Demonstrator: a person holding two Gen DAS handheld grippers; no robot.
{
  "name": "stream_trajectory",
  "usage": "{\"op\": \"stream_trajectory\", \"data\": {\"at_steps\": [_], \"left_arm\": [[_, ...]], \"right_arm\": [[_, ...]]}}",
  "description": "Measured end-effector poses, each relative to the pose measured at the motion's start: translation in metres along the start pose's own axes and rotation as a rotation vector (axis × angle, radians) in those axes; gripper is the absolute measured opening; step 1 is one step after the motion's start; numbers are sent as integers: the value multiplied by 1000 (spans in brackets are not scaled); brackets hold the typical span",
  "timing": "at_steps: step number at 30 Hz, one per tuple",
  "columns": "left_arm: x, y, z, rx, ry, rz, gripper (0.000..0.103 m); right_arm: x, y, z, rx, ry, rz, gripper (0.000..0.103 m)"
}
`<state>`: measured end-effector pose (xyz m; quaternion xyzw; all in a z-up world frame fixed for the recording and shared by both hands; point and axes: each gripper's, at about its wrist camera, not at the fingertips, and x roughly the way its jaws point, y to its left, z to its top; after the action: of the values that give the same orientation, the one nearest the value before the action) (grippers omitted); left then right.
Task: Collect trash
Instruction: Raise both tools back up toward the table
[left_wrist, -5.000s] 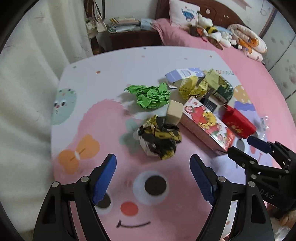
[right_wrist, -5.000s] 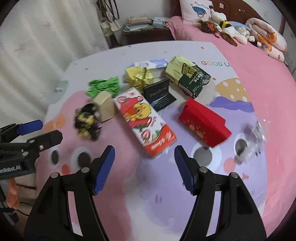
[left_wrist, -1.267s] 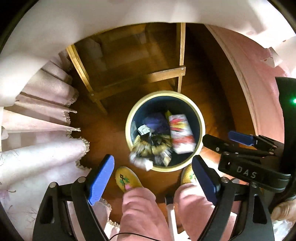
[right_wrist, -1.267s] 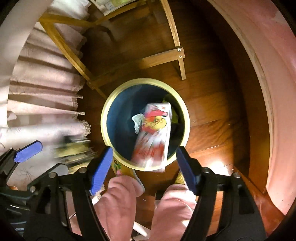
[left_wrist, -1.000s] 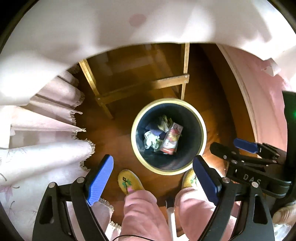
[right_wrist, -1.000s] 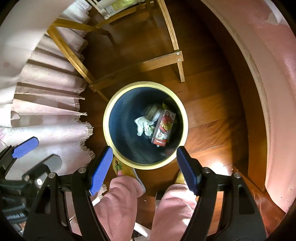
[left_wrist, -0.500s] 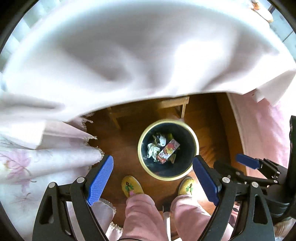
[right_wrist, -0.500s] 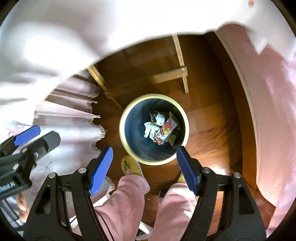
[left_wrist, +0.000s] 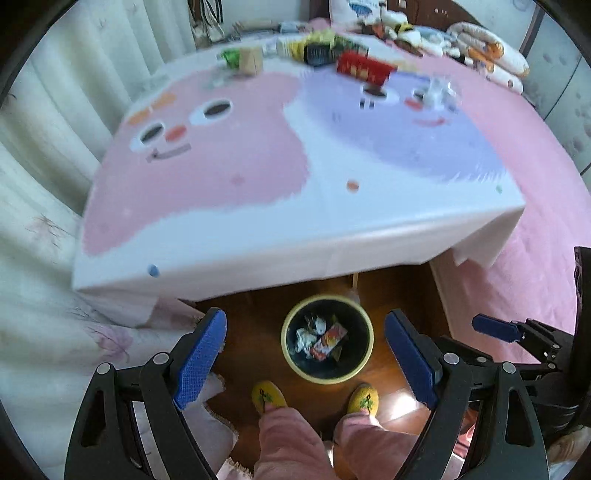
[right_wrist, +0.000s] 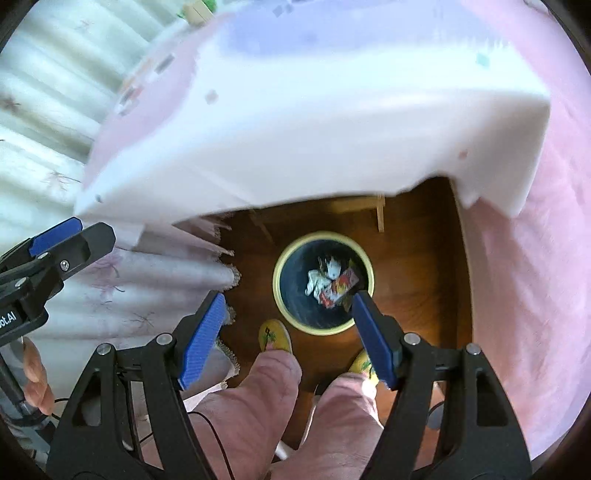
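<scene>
A yellow-rimmed dark bin stands on the wood floor below the table's front edge; it also shows in the right wrist view. In it lie a red printed carton and crumpled wrappers. My left gripper is open and empty, high above the bin. My right gripper is open and empty too. At the table's far end lie more trash: a red box, a tan box, green crumpled paper and clear plastic.
The table wears a pink and lilac cartoon cloth that overhangs its edge. The person's pink-trousered legs and yellow slippers stand just in front of the bin. A pink bed is on the right, white curtains on the left.
Both grippers have risen and tilted up from the bin, so the table top has come into the left wrist view. Earlier the carton and the black-yellow wrapper dropped into the bin.
</scene>
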<state>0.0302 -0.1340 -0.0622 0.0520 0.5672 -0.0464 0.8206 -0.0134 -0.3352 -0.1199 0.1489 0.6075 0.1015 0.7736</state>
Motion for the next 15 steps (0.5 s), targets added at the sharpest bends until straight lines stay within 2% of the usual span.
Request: {"op": "stream_trajectory", "data": {"at_steps": [8,15], "left_arm": [[-64,-12,19,14,-104,69,89],[-107,-18,39,-23,-184,119,89]], "right_arm": [[-67,13,27,-110,-116,26,69],[-96,17,46,-158,-164,53,69]]}}
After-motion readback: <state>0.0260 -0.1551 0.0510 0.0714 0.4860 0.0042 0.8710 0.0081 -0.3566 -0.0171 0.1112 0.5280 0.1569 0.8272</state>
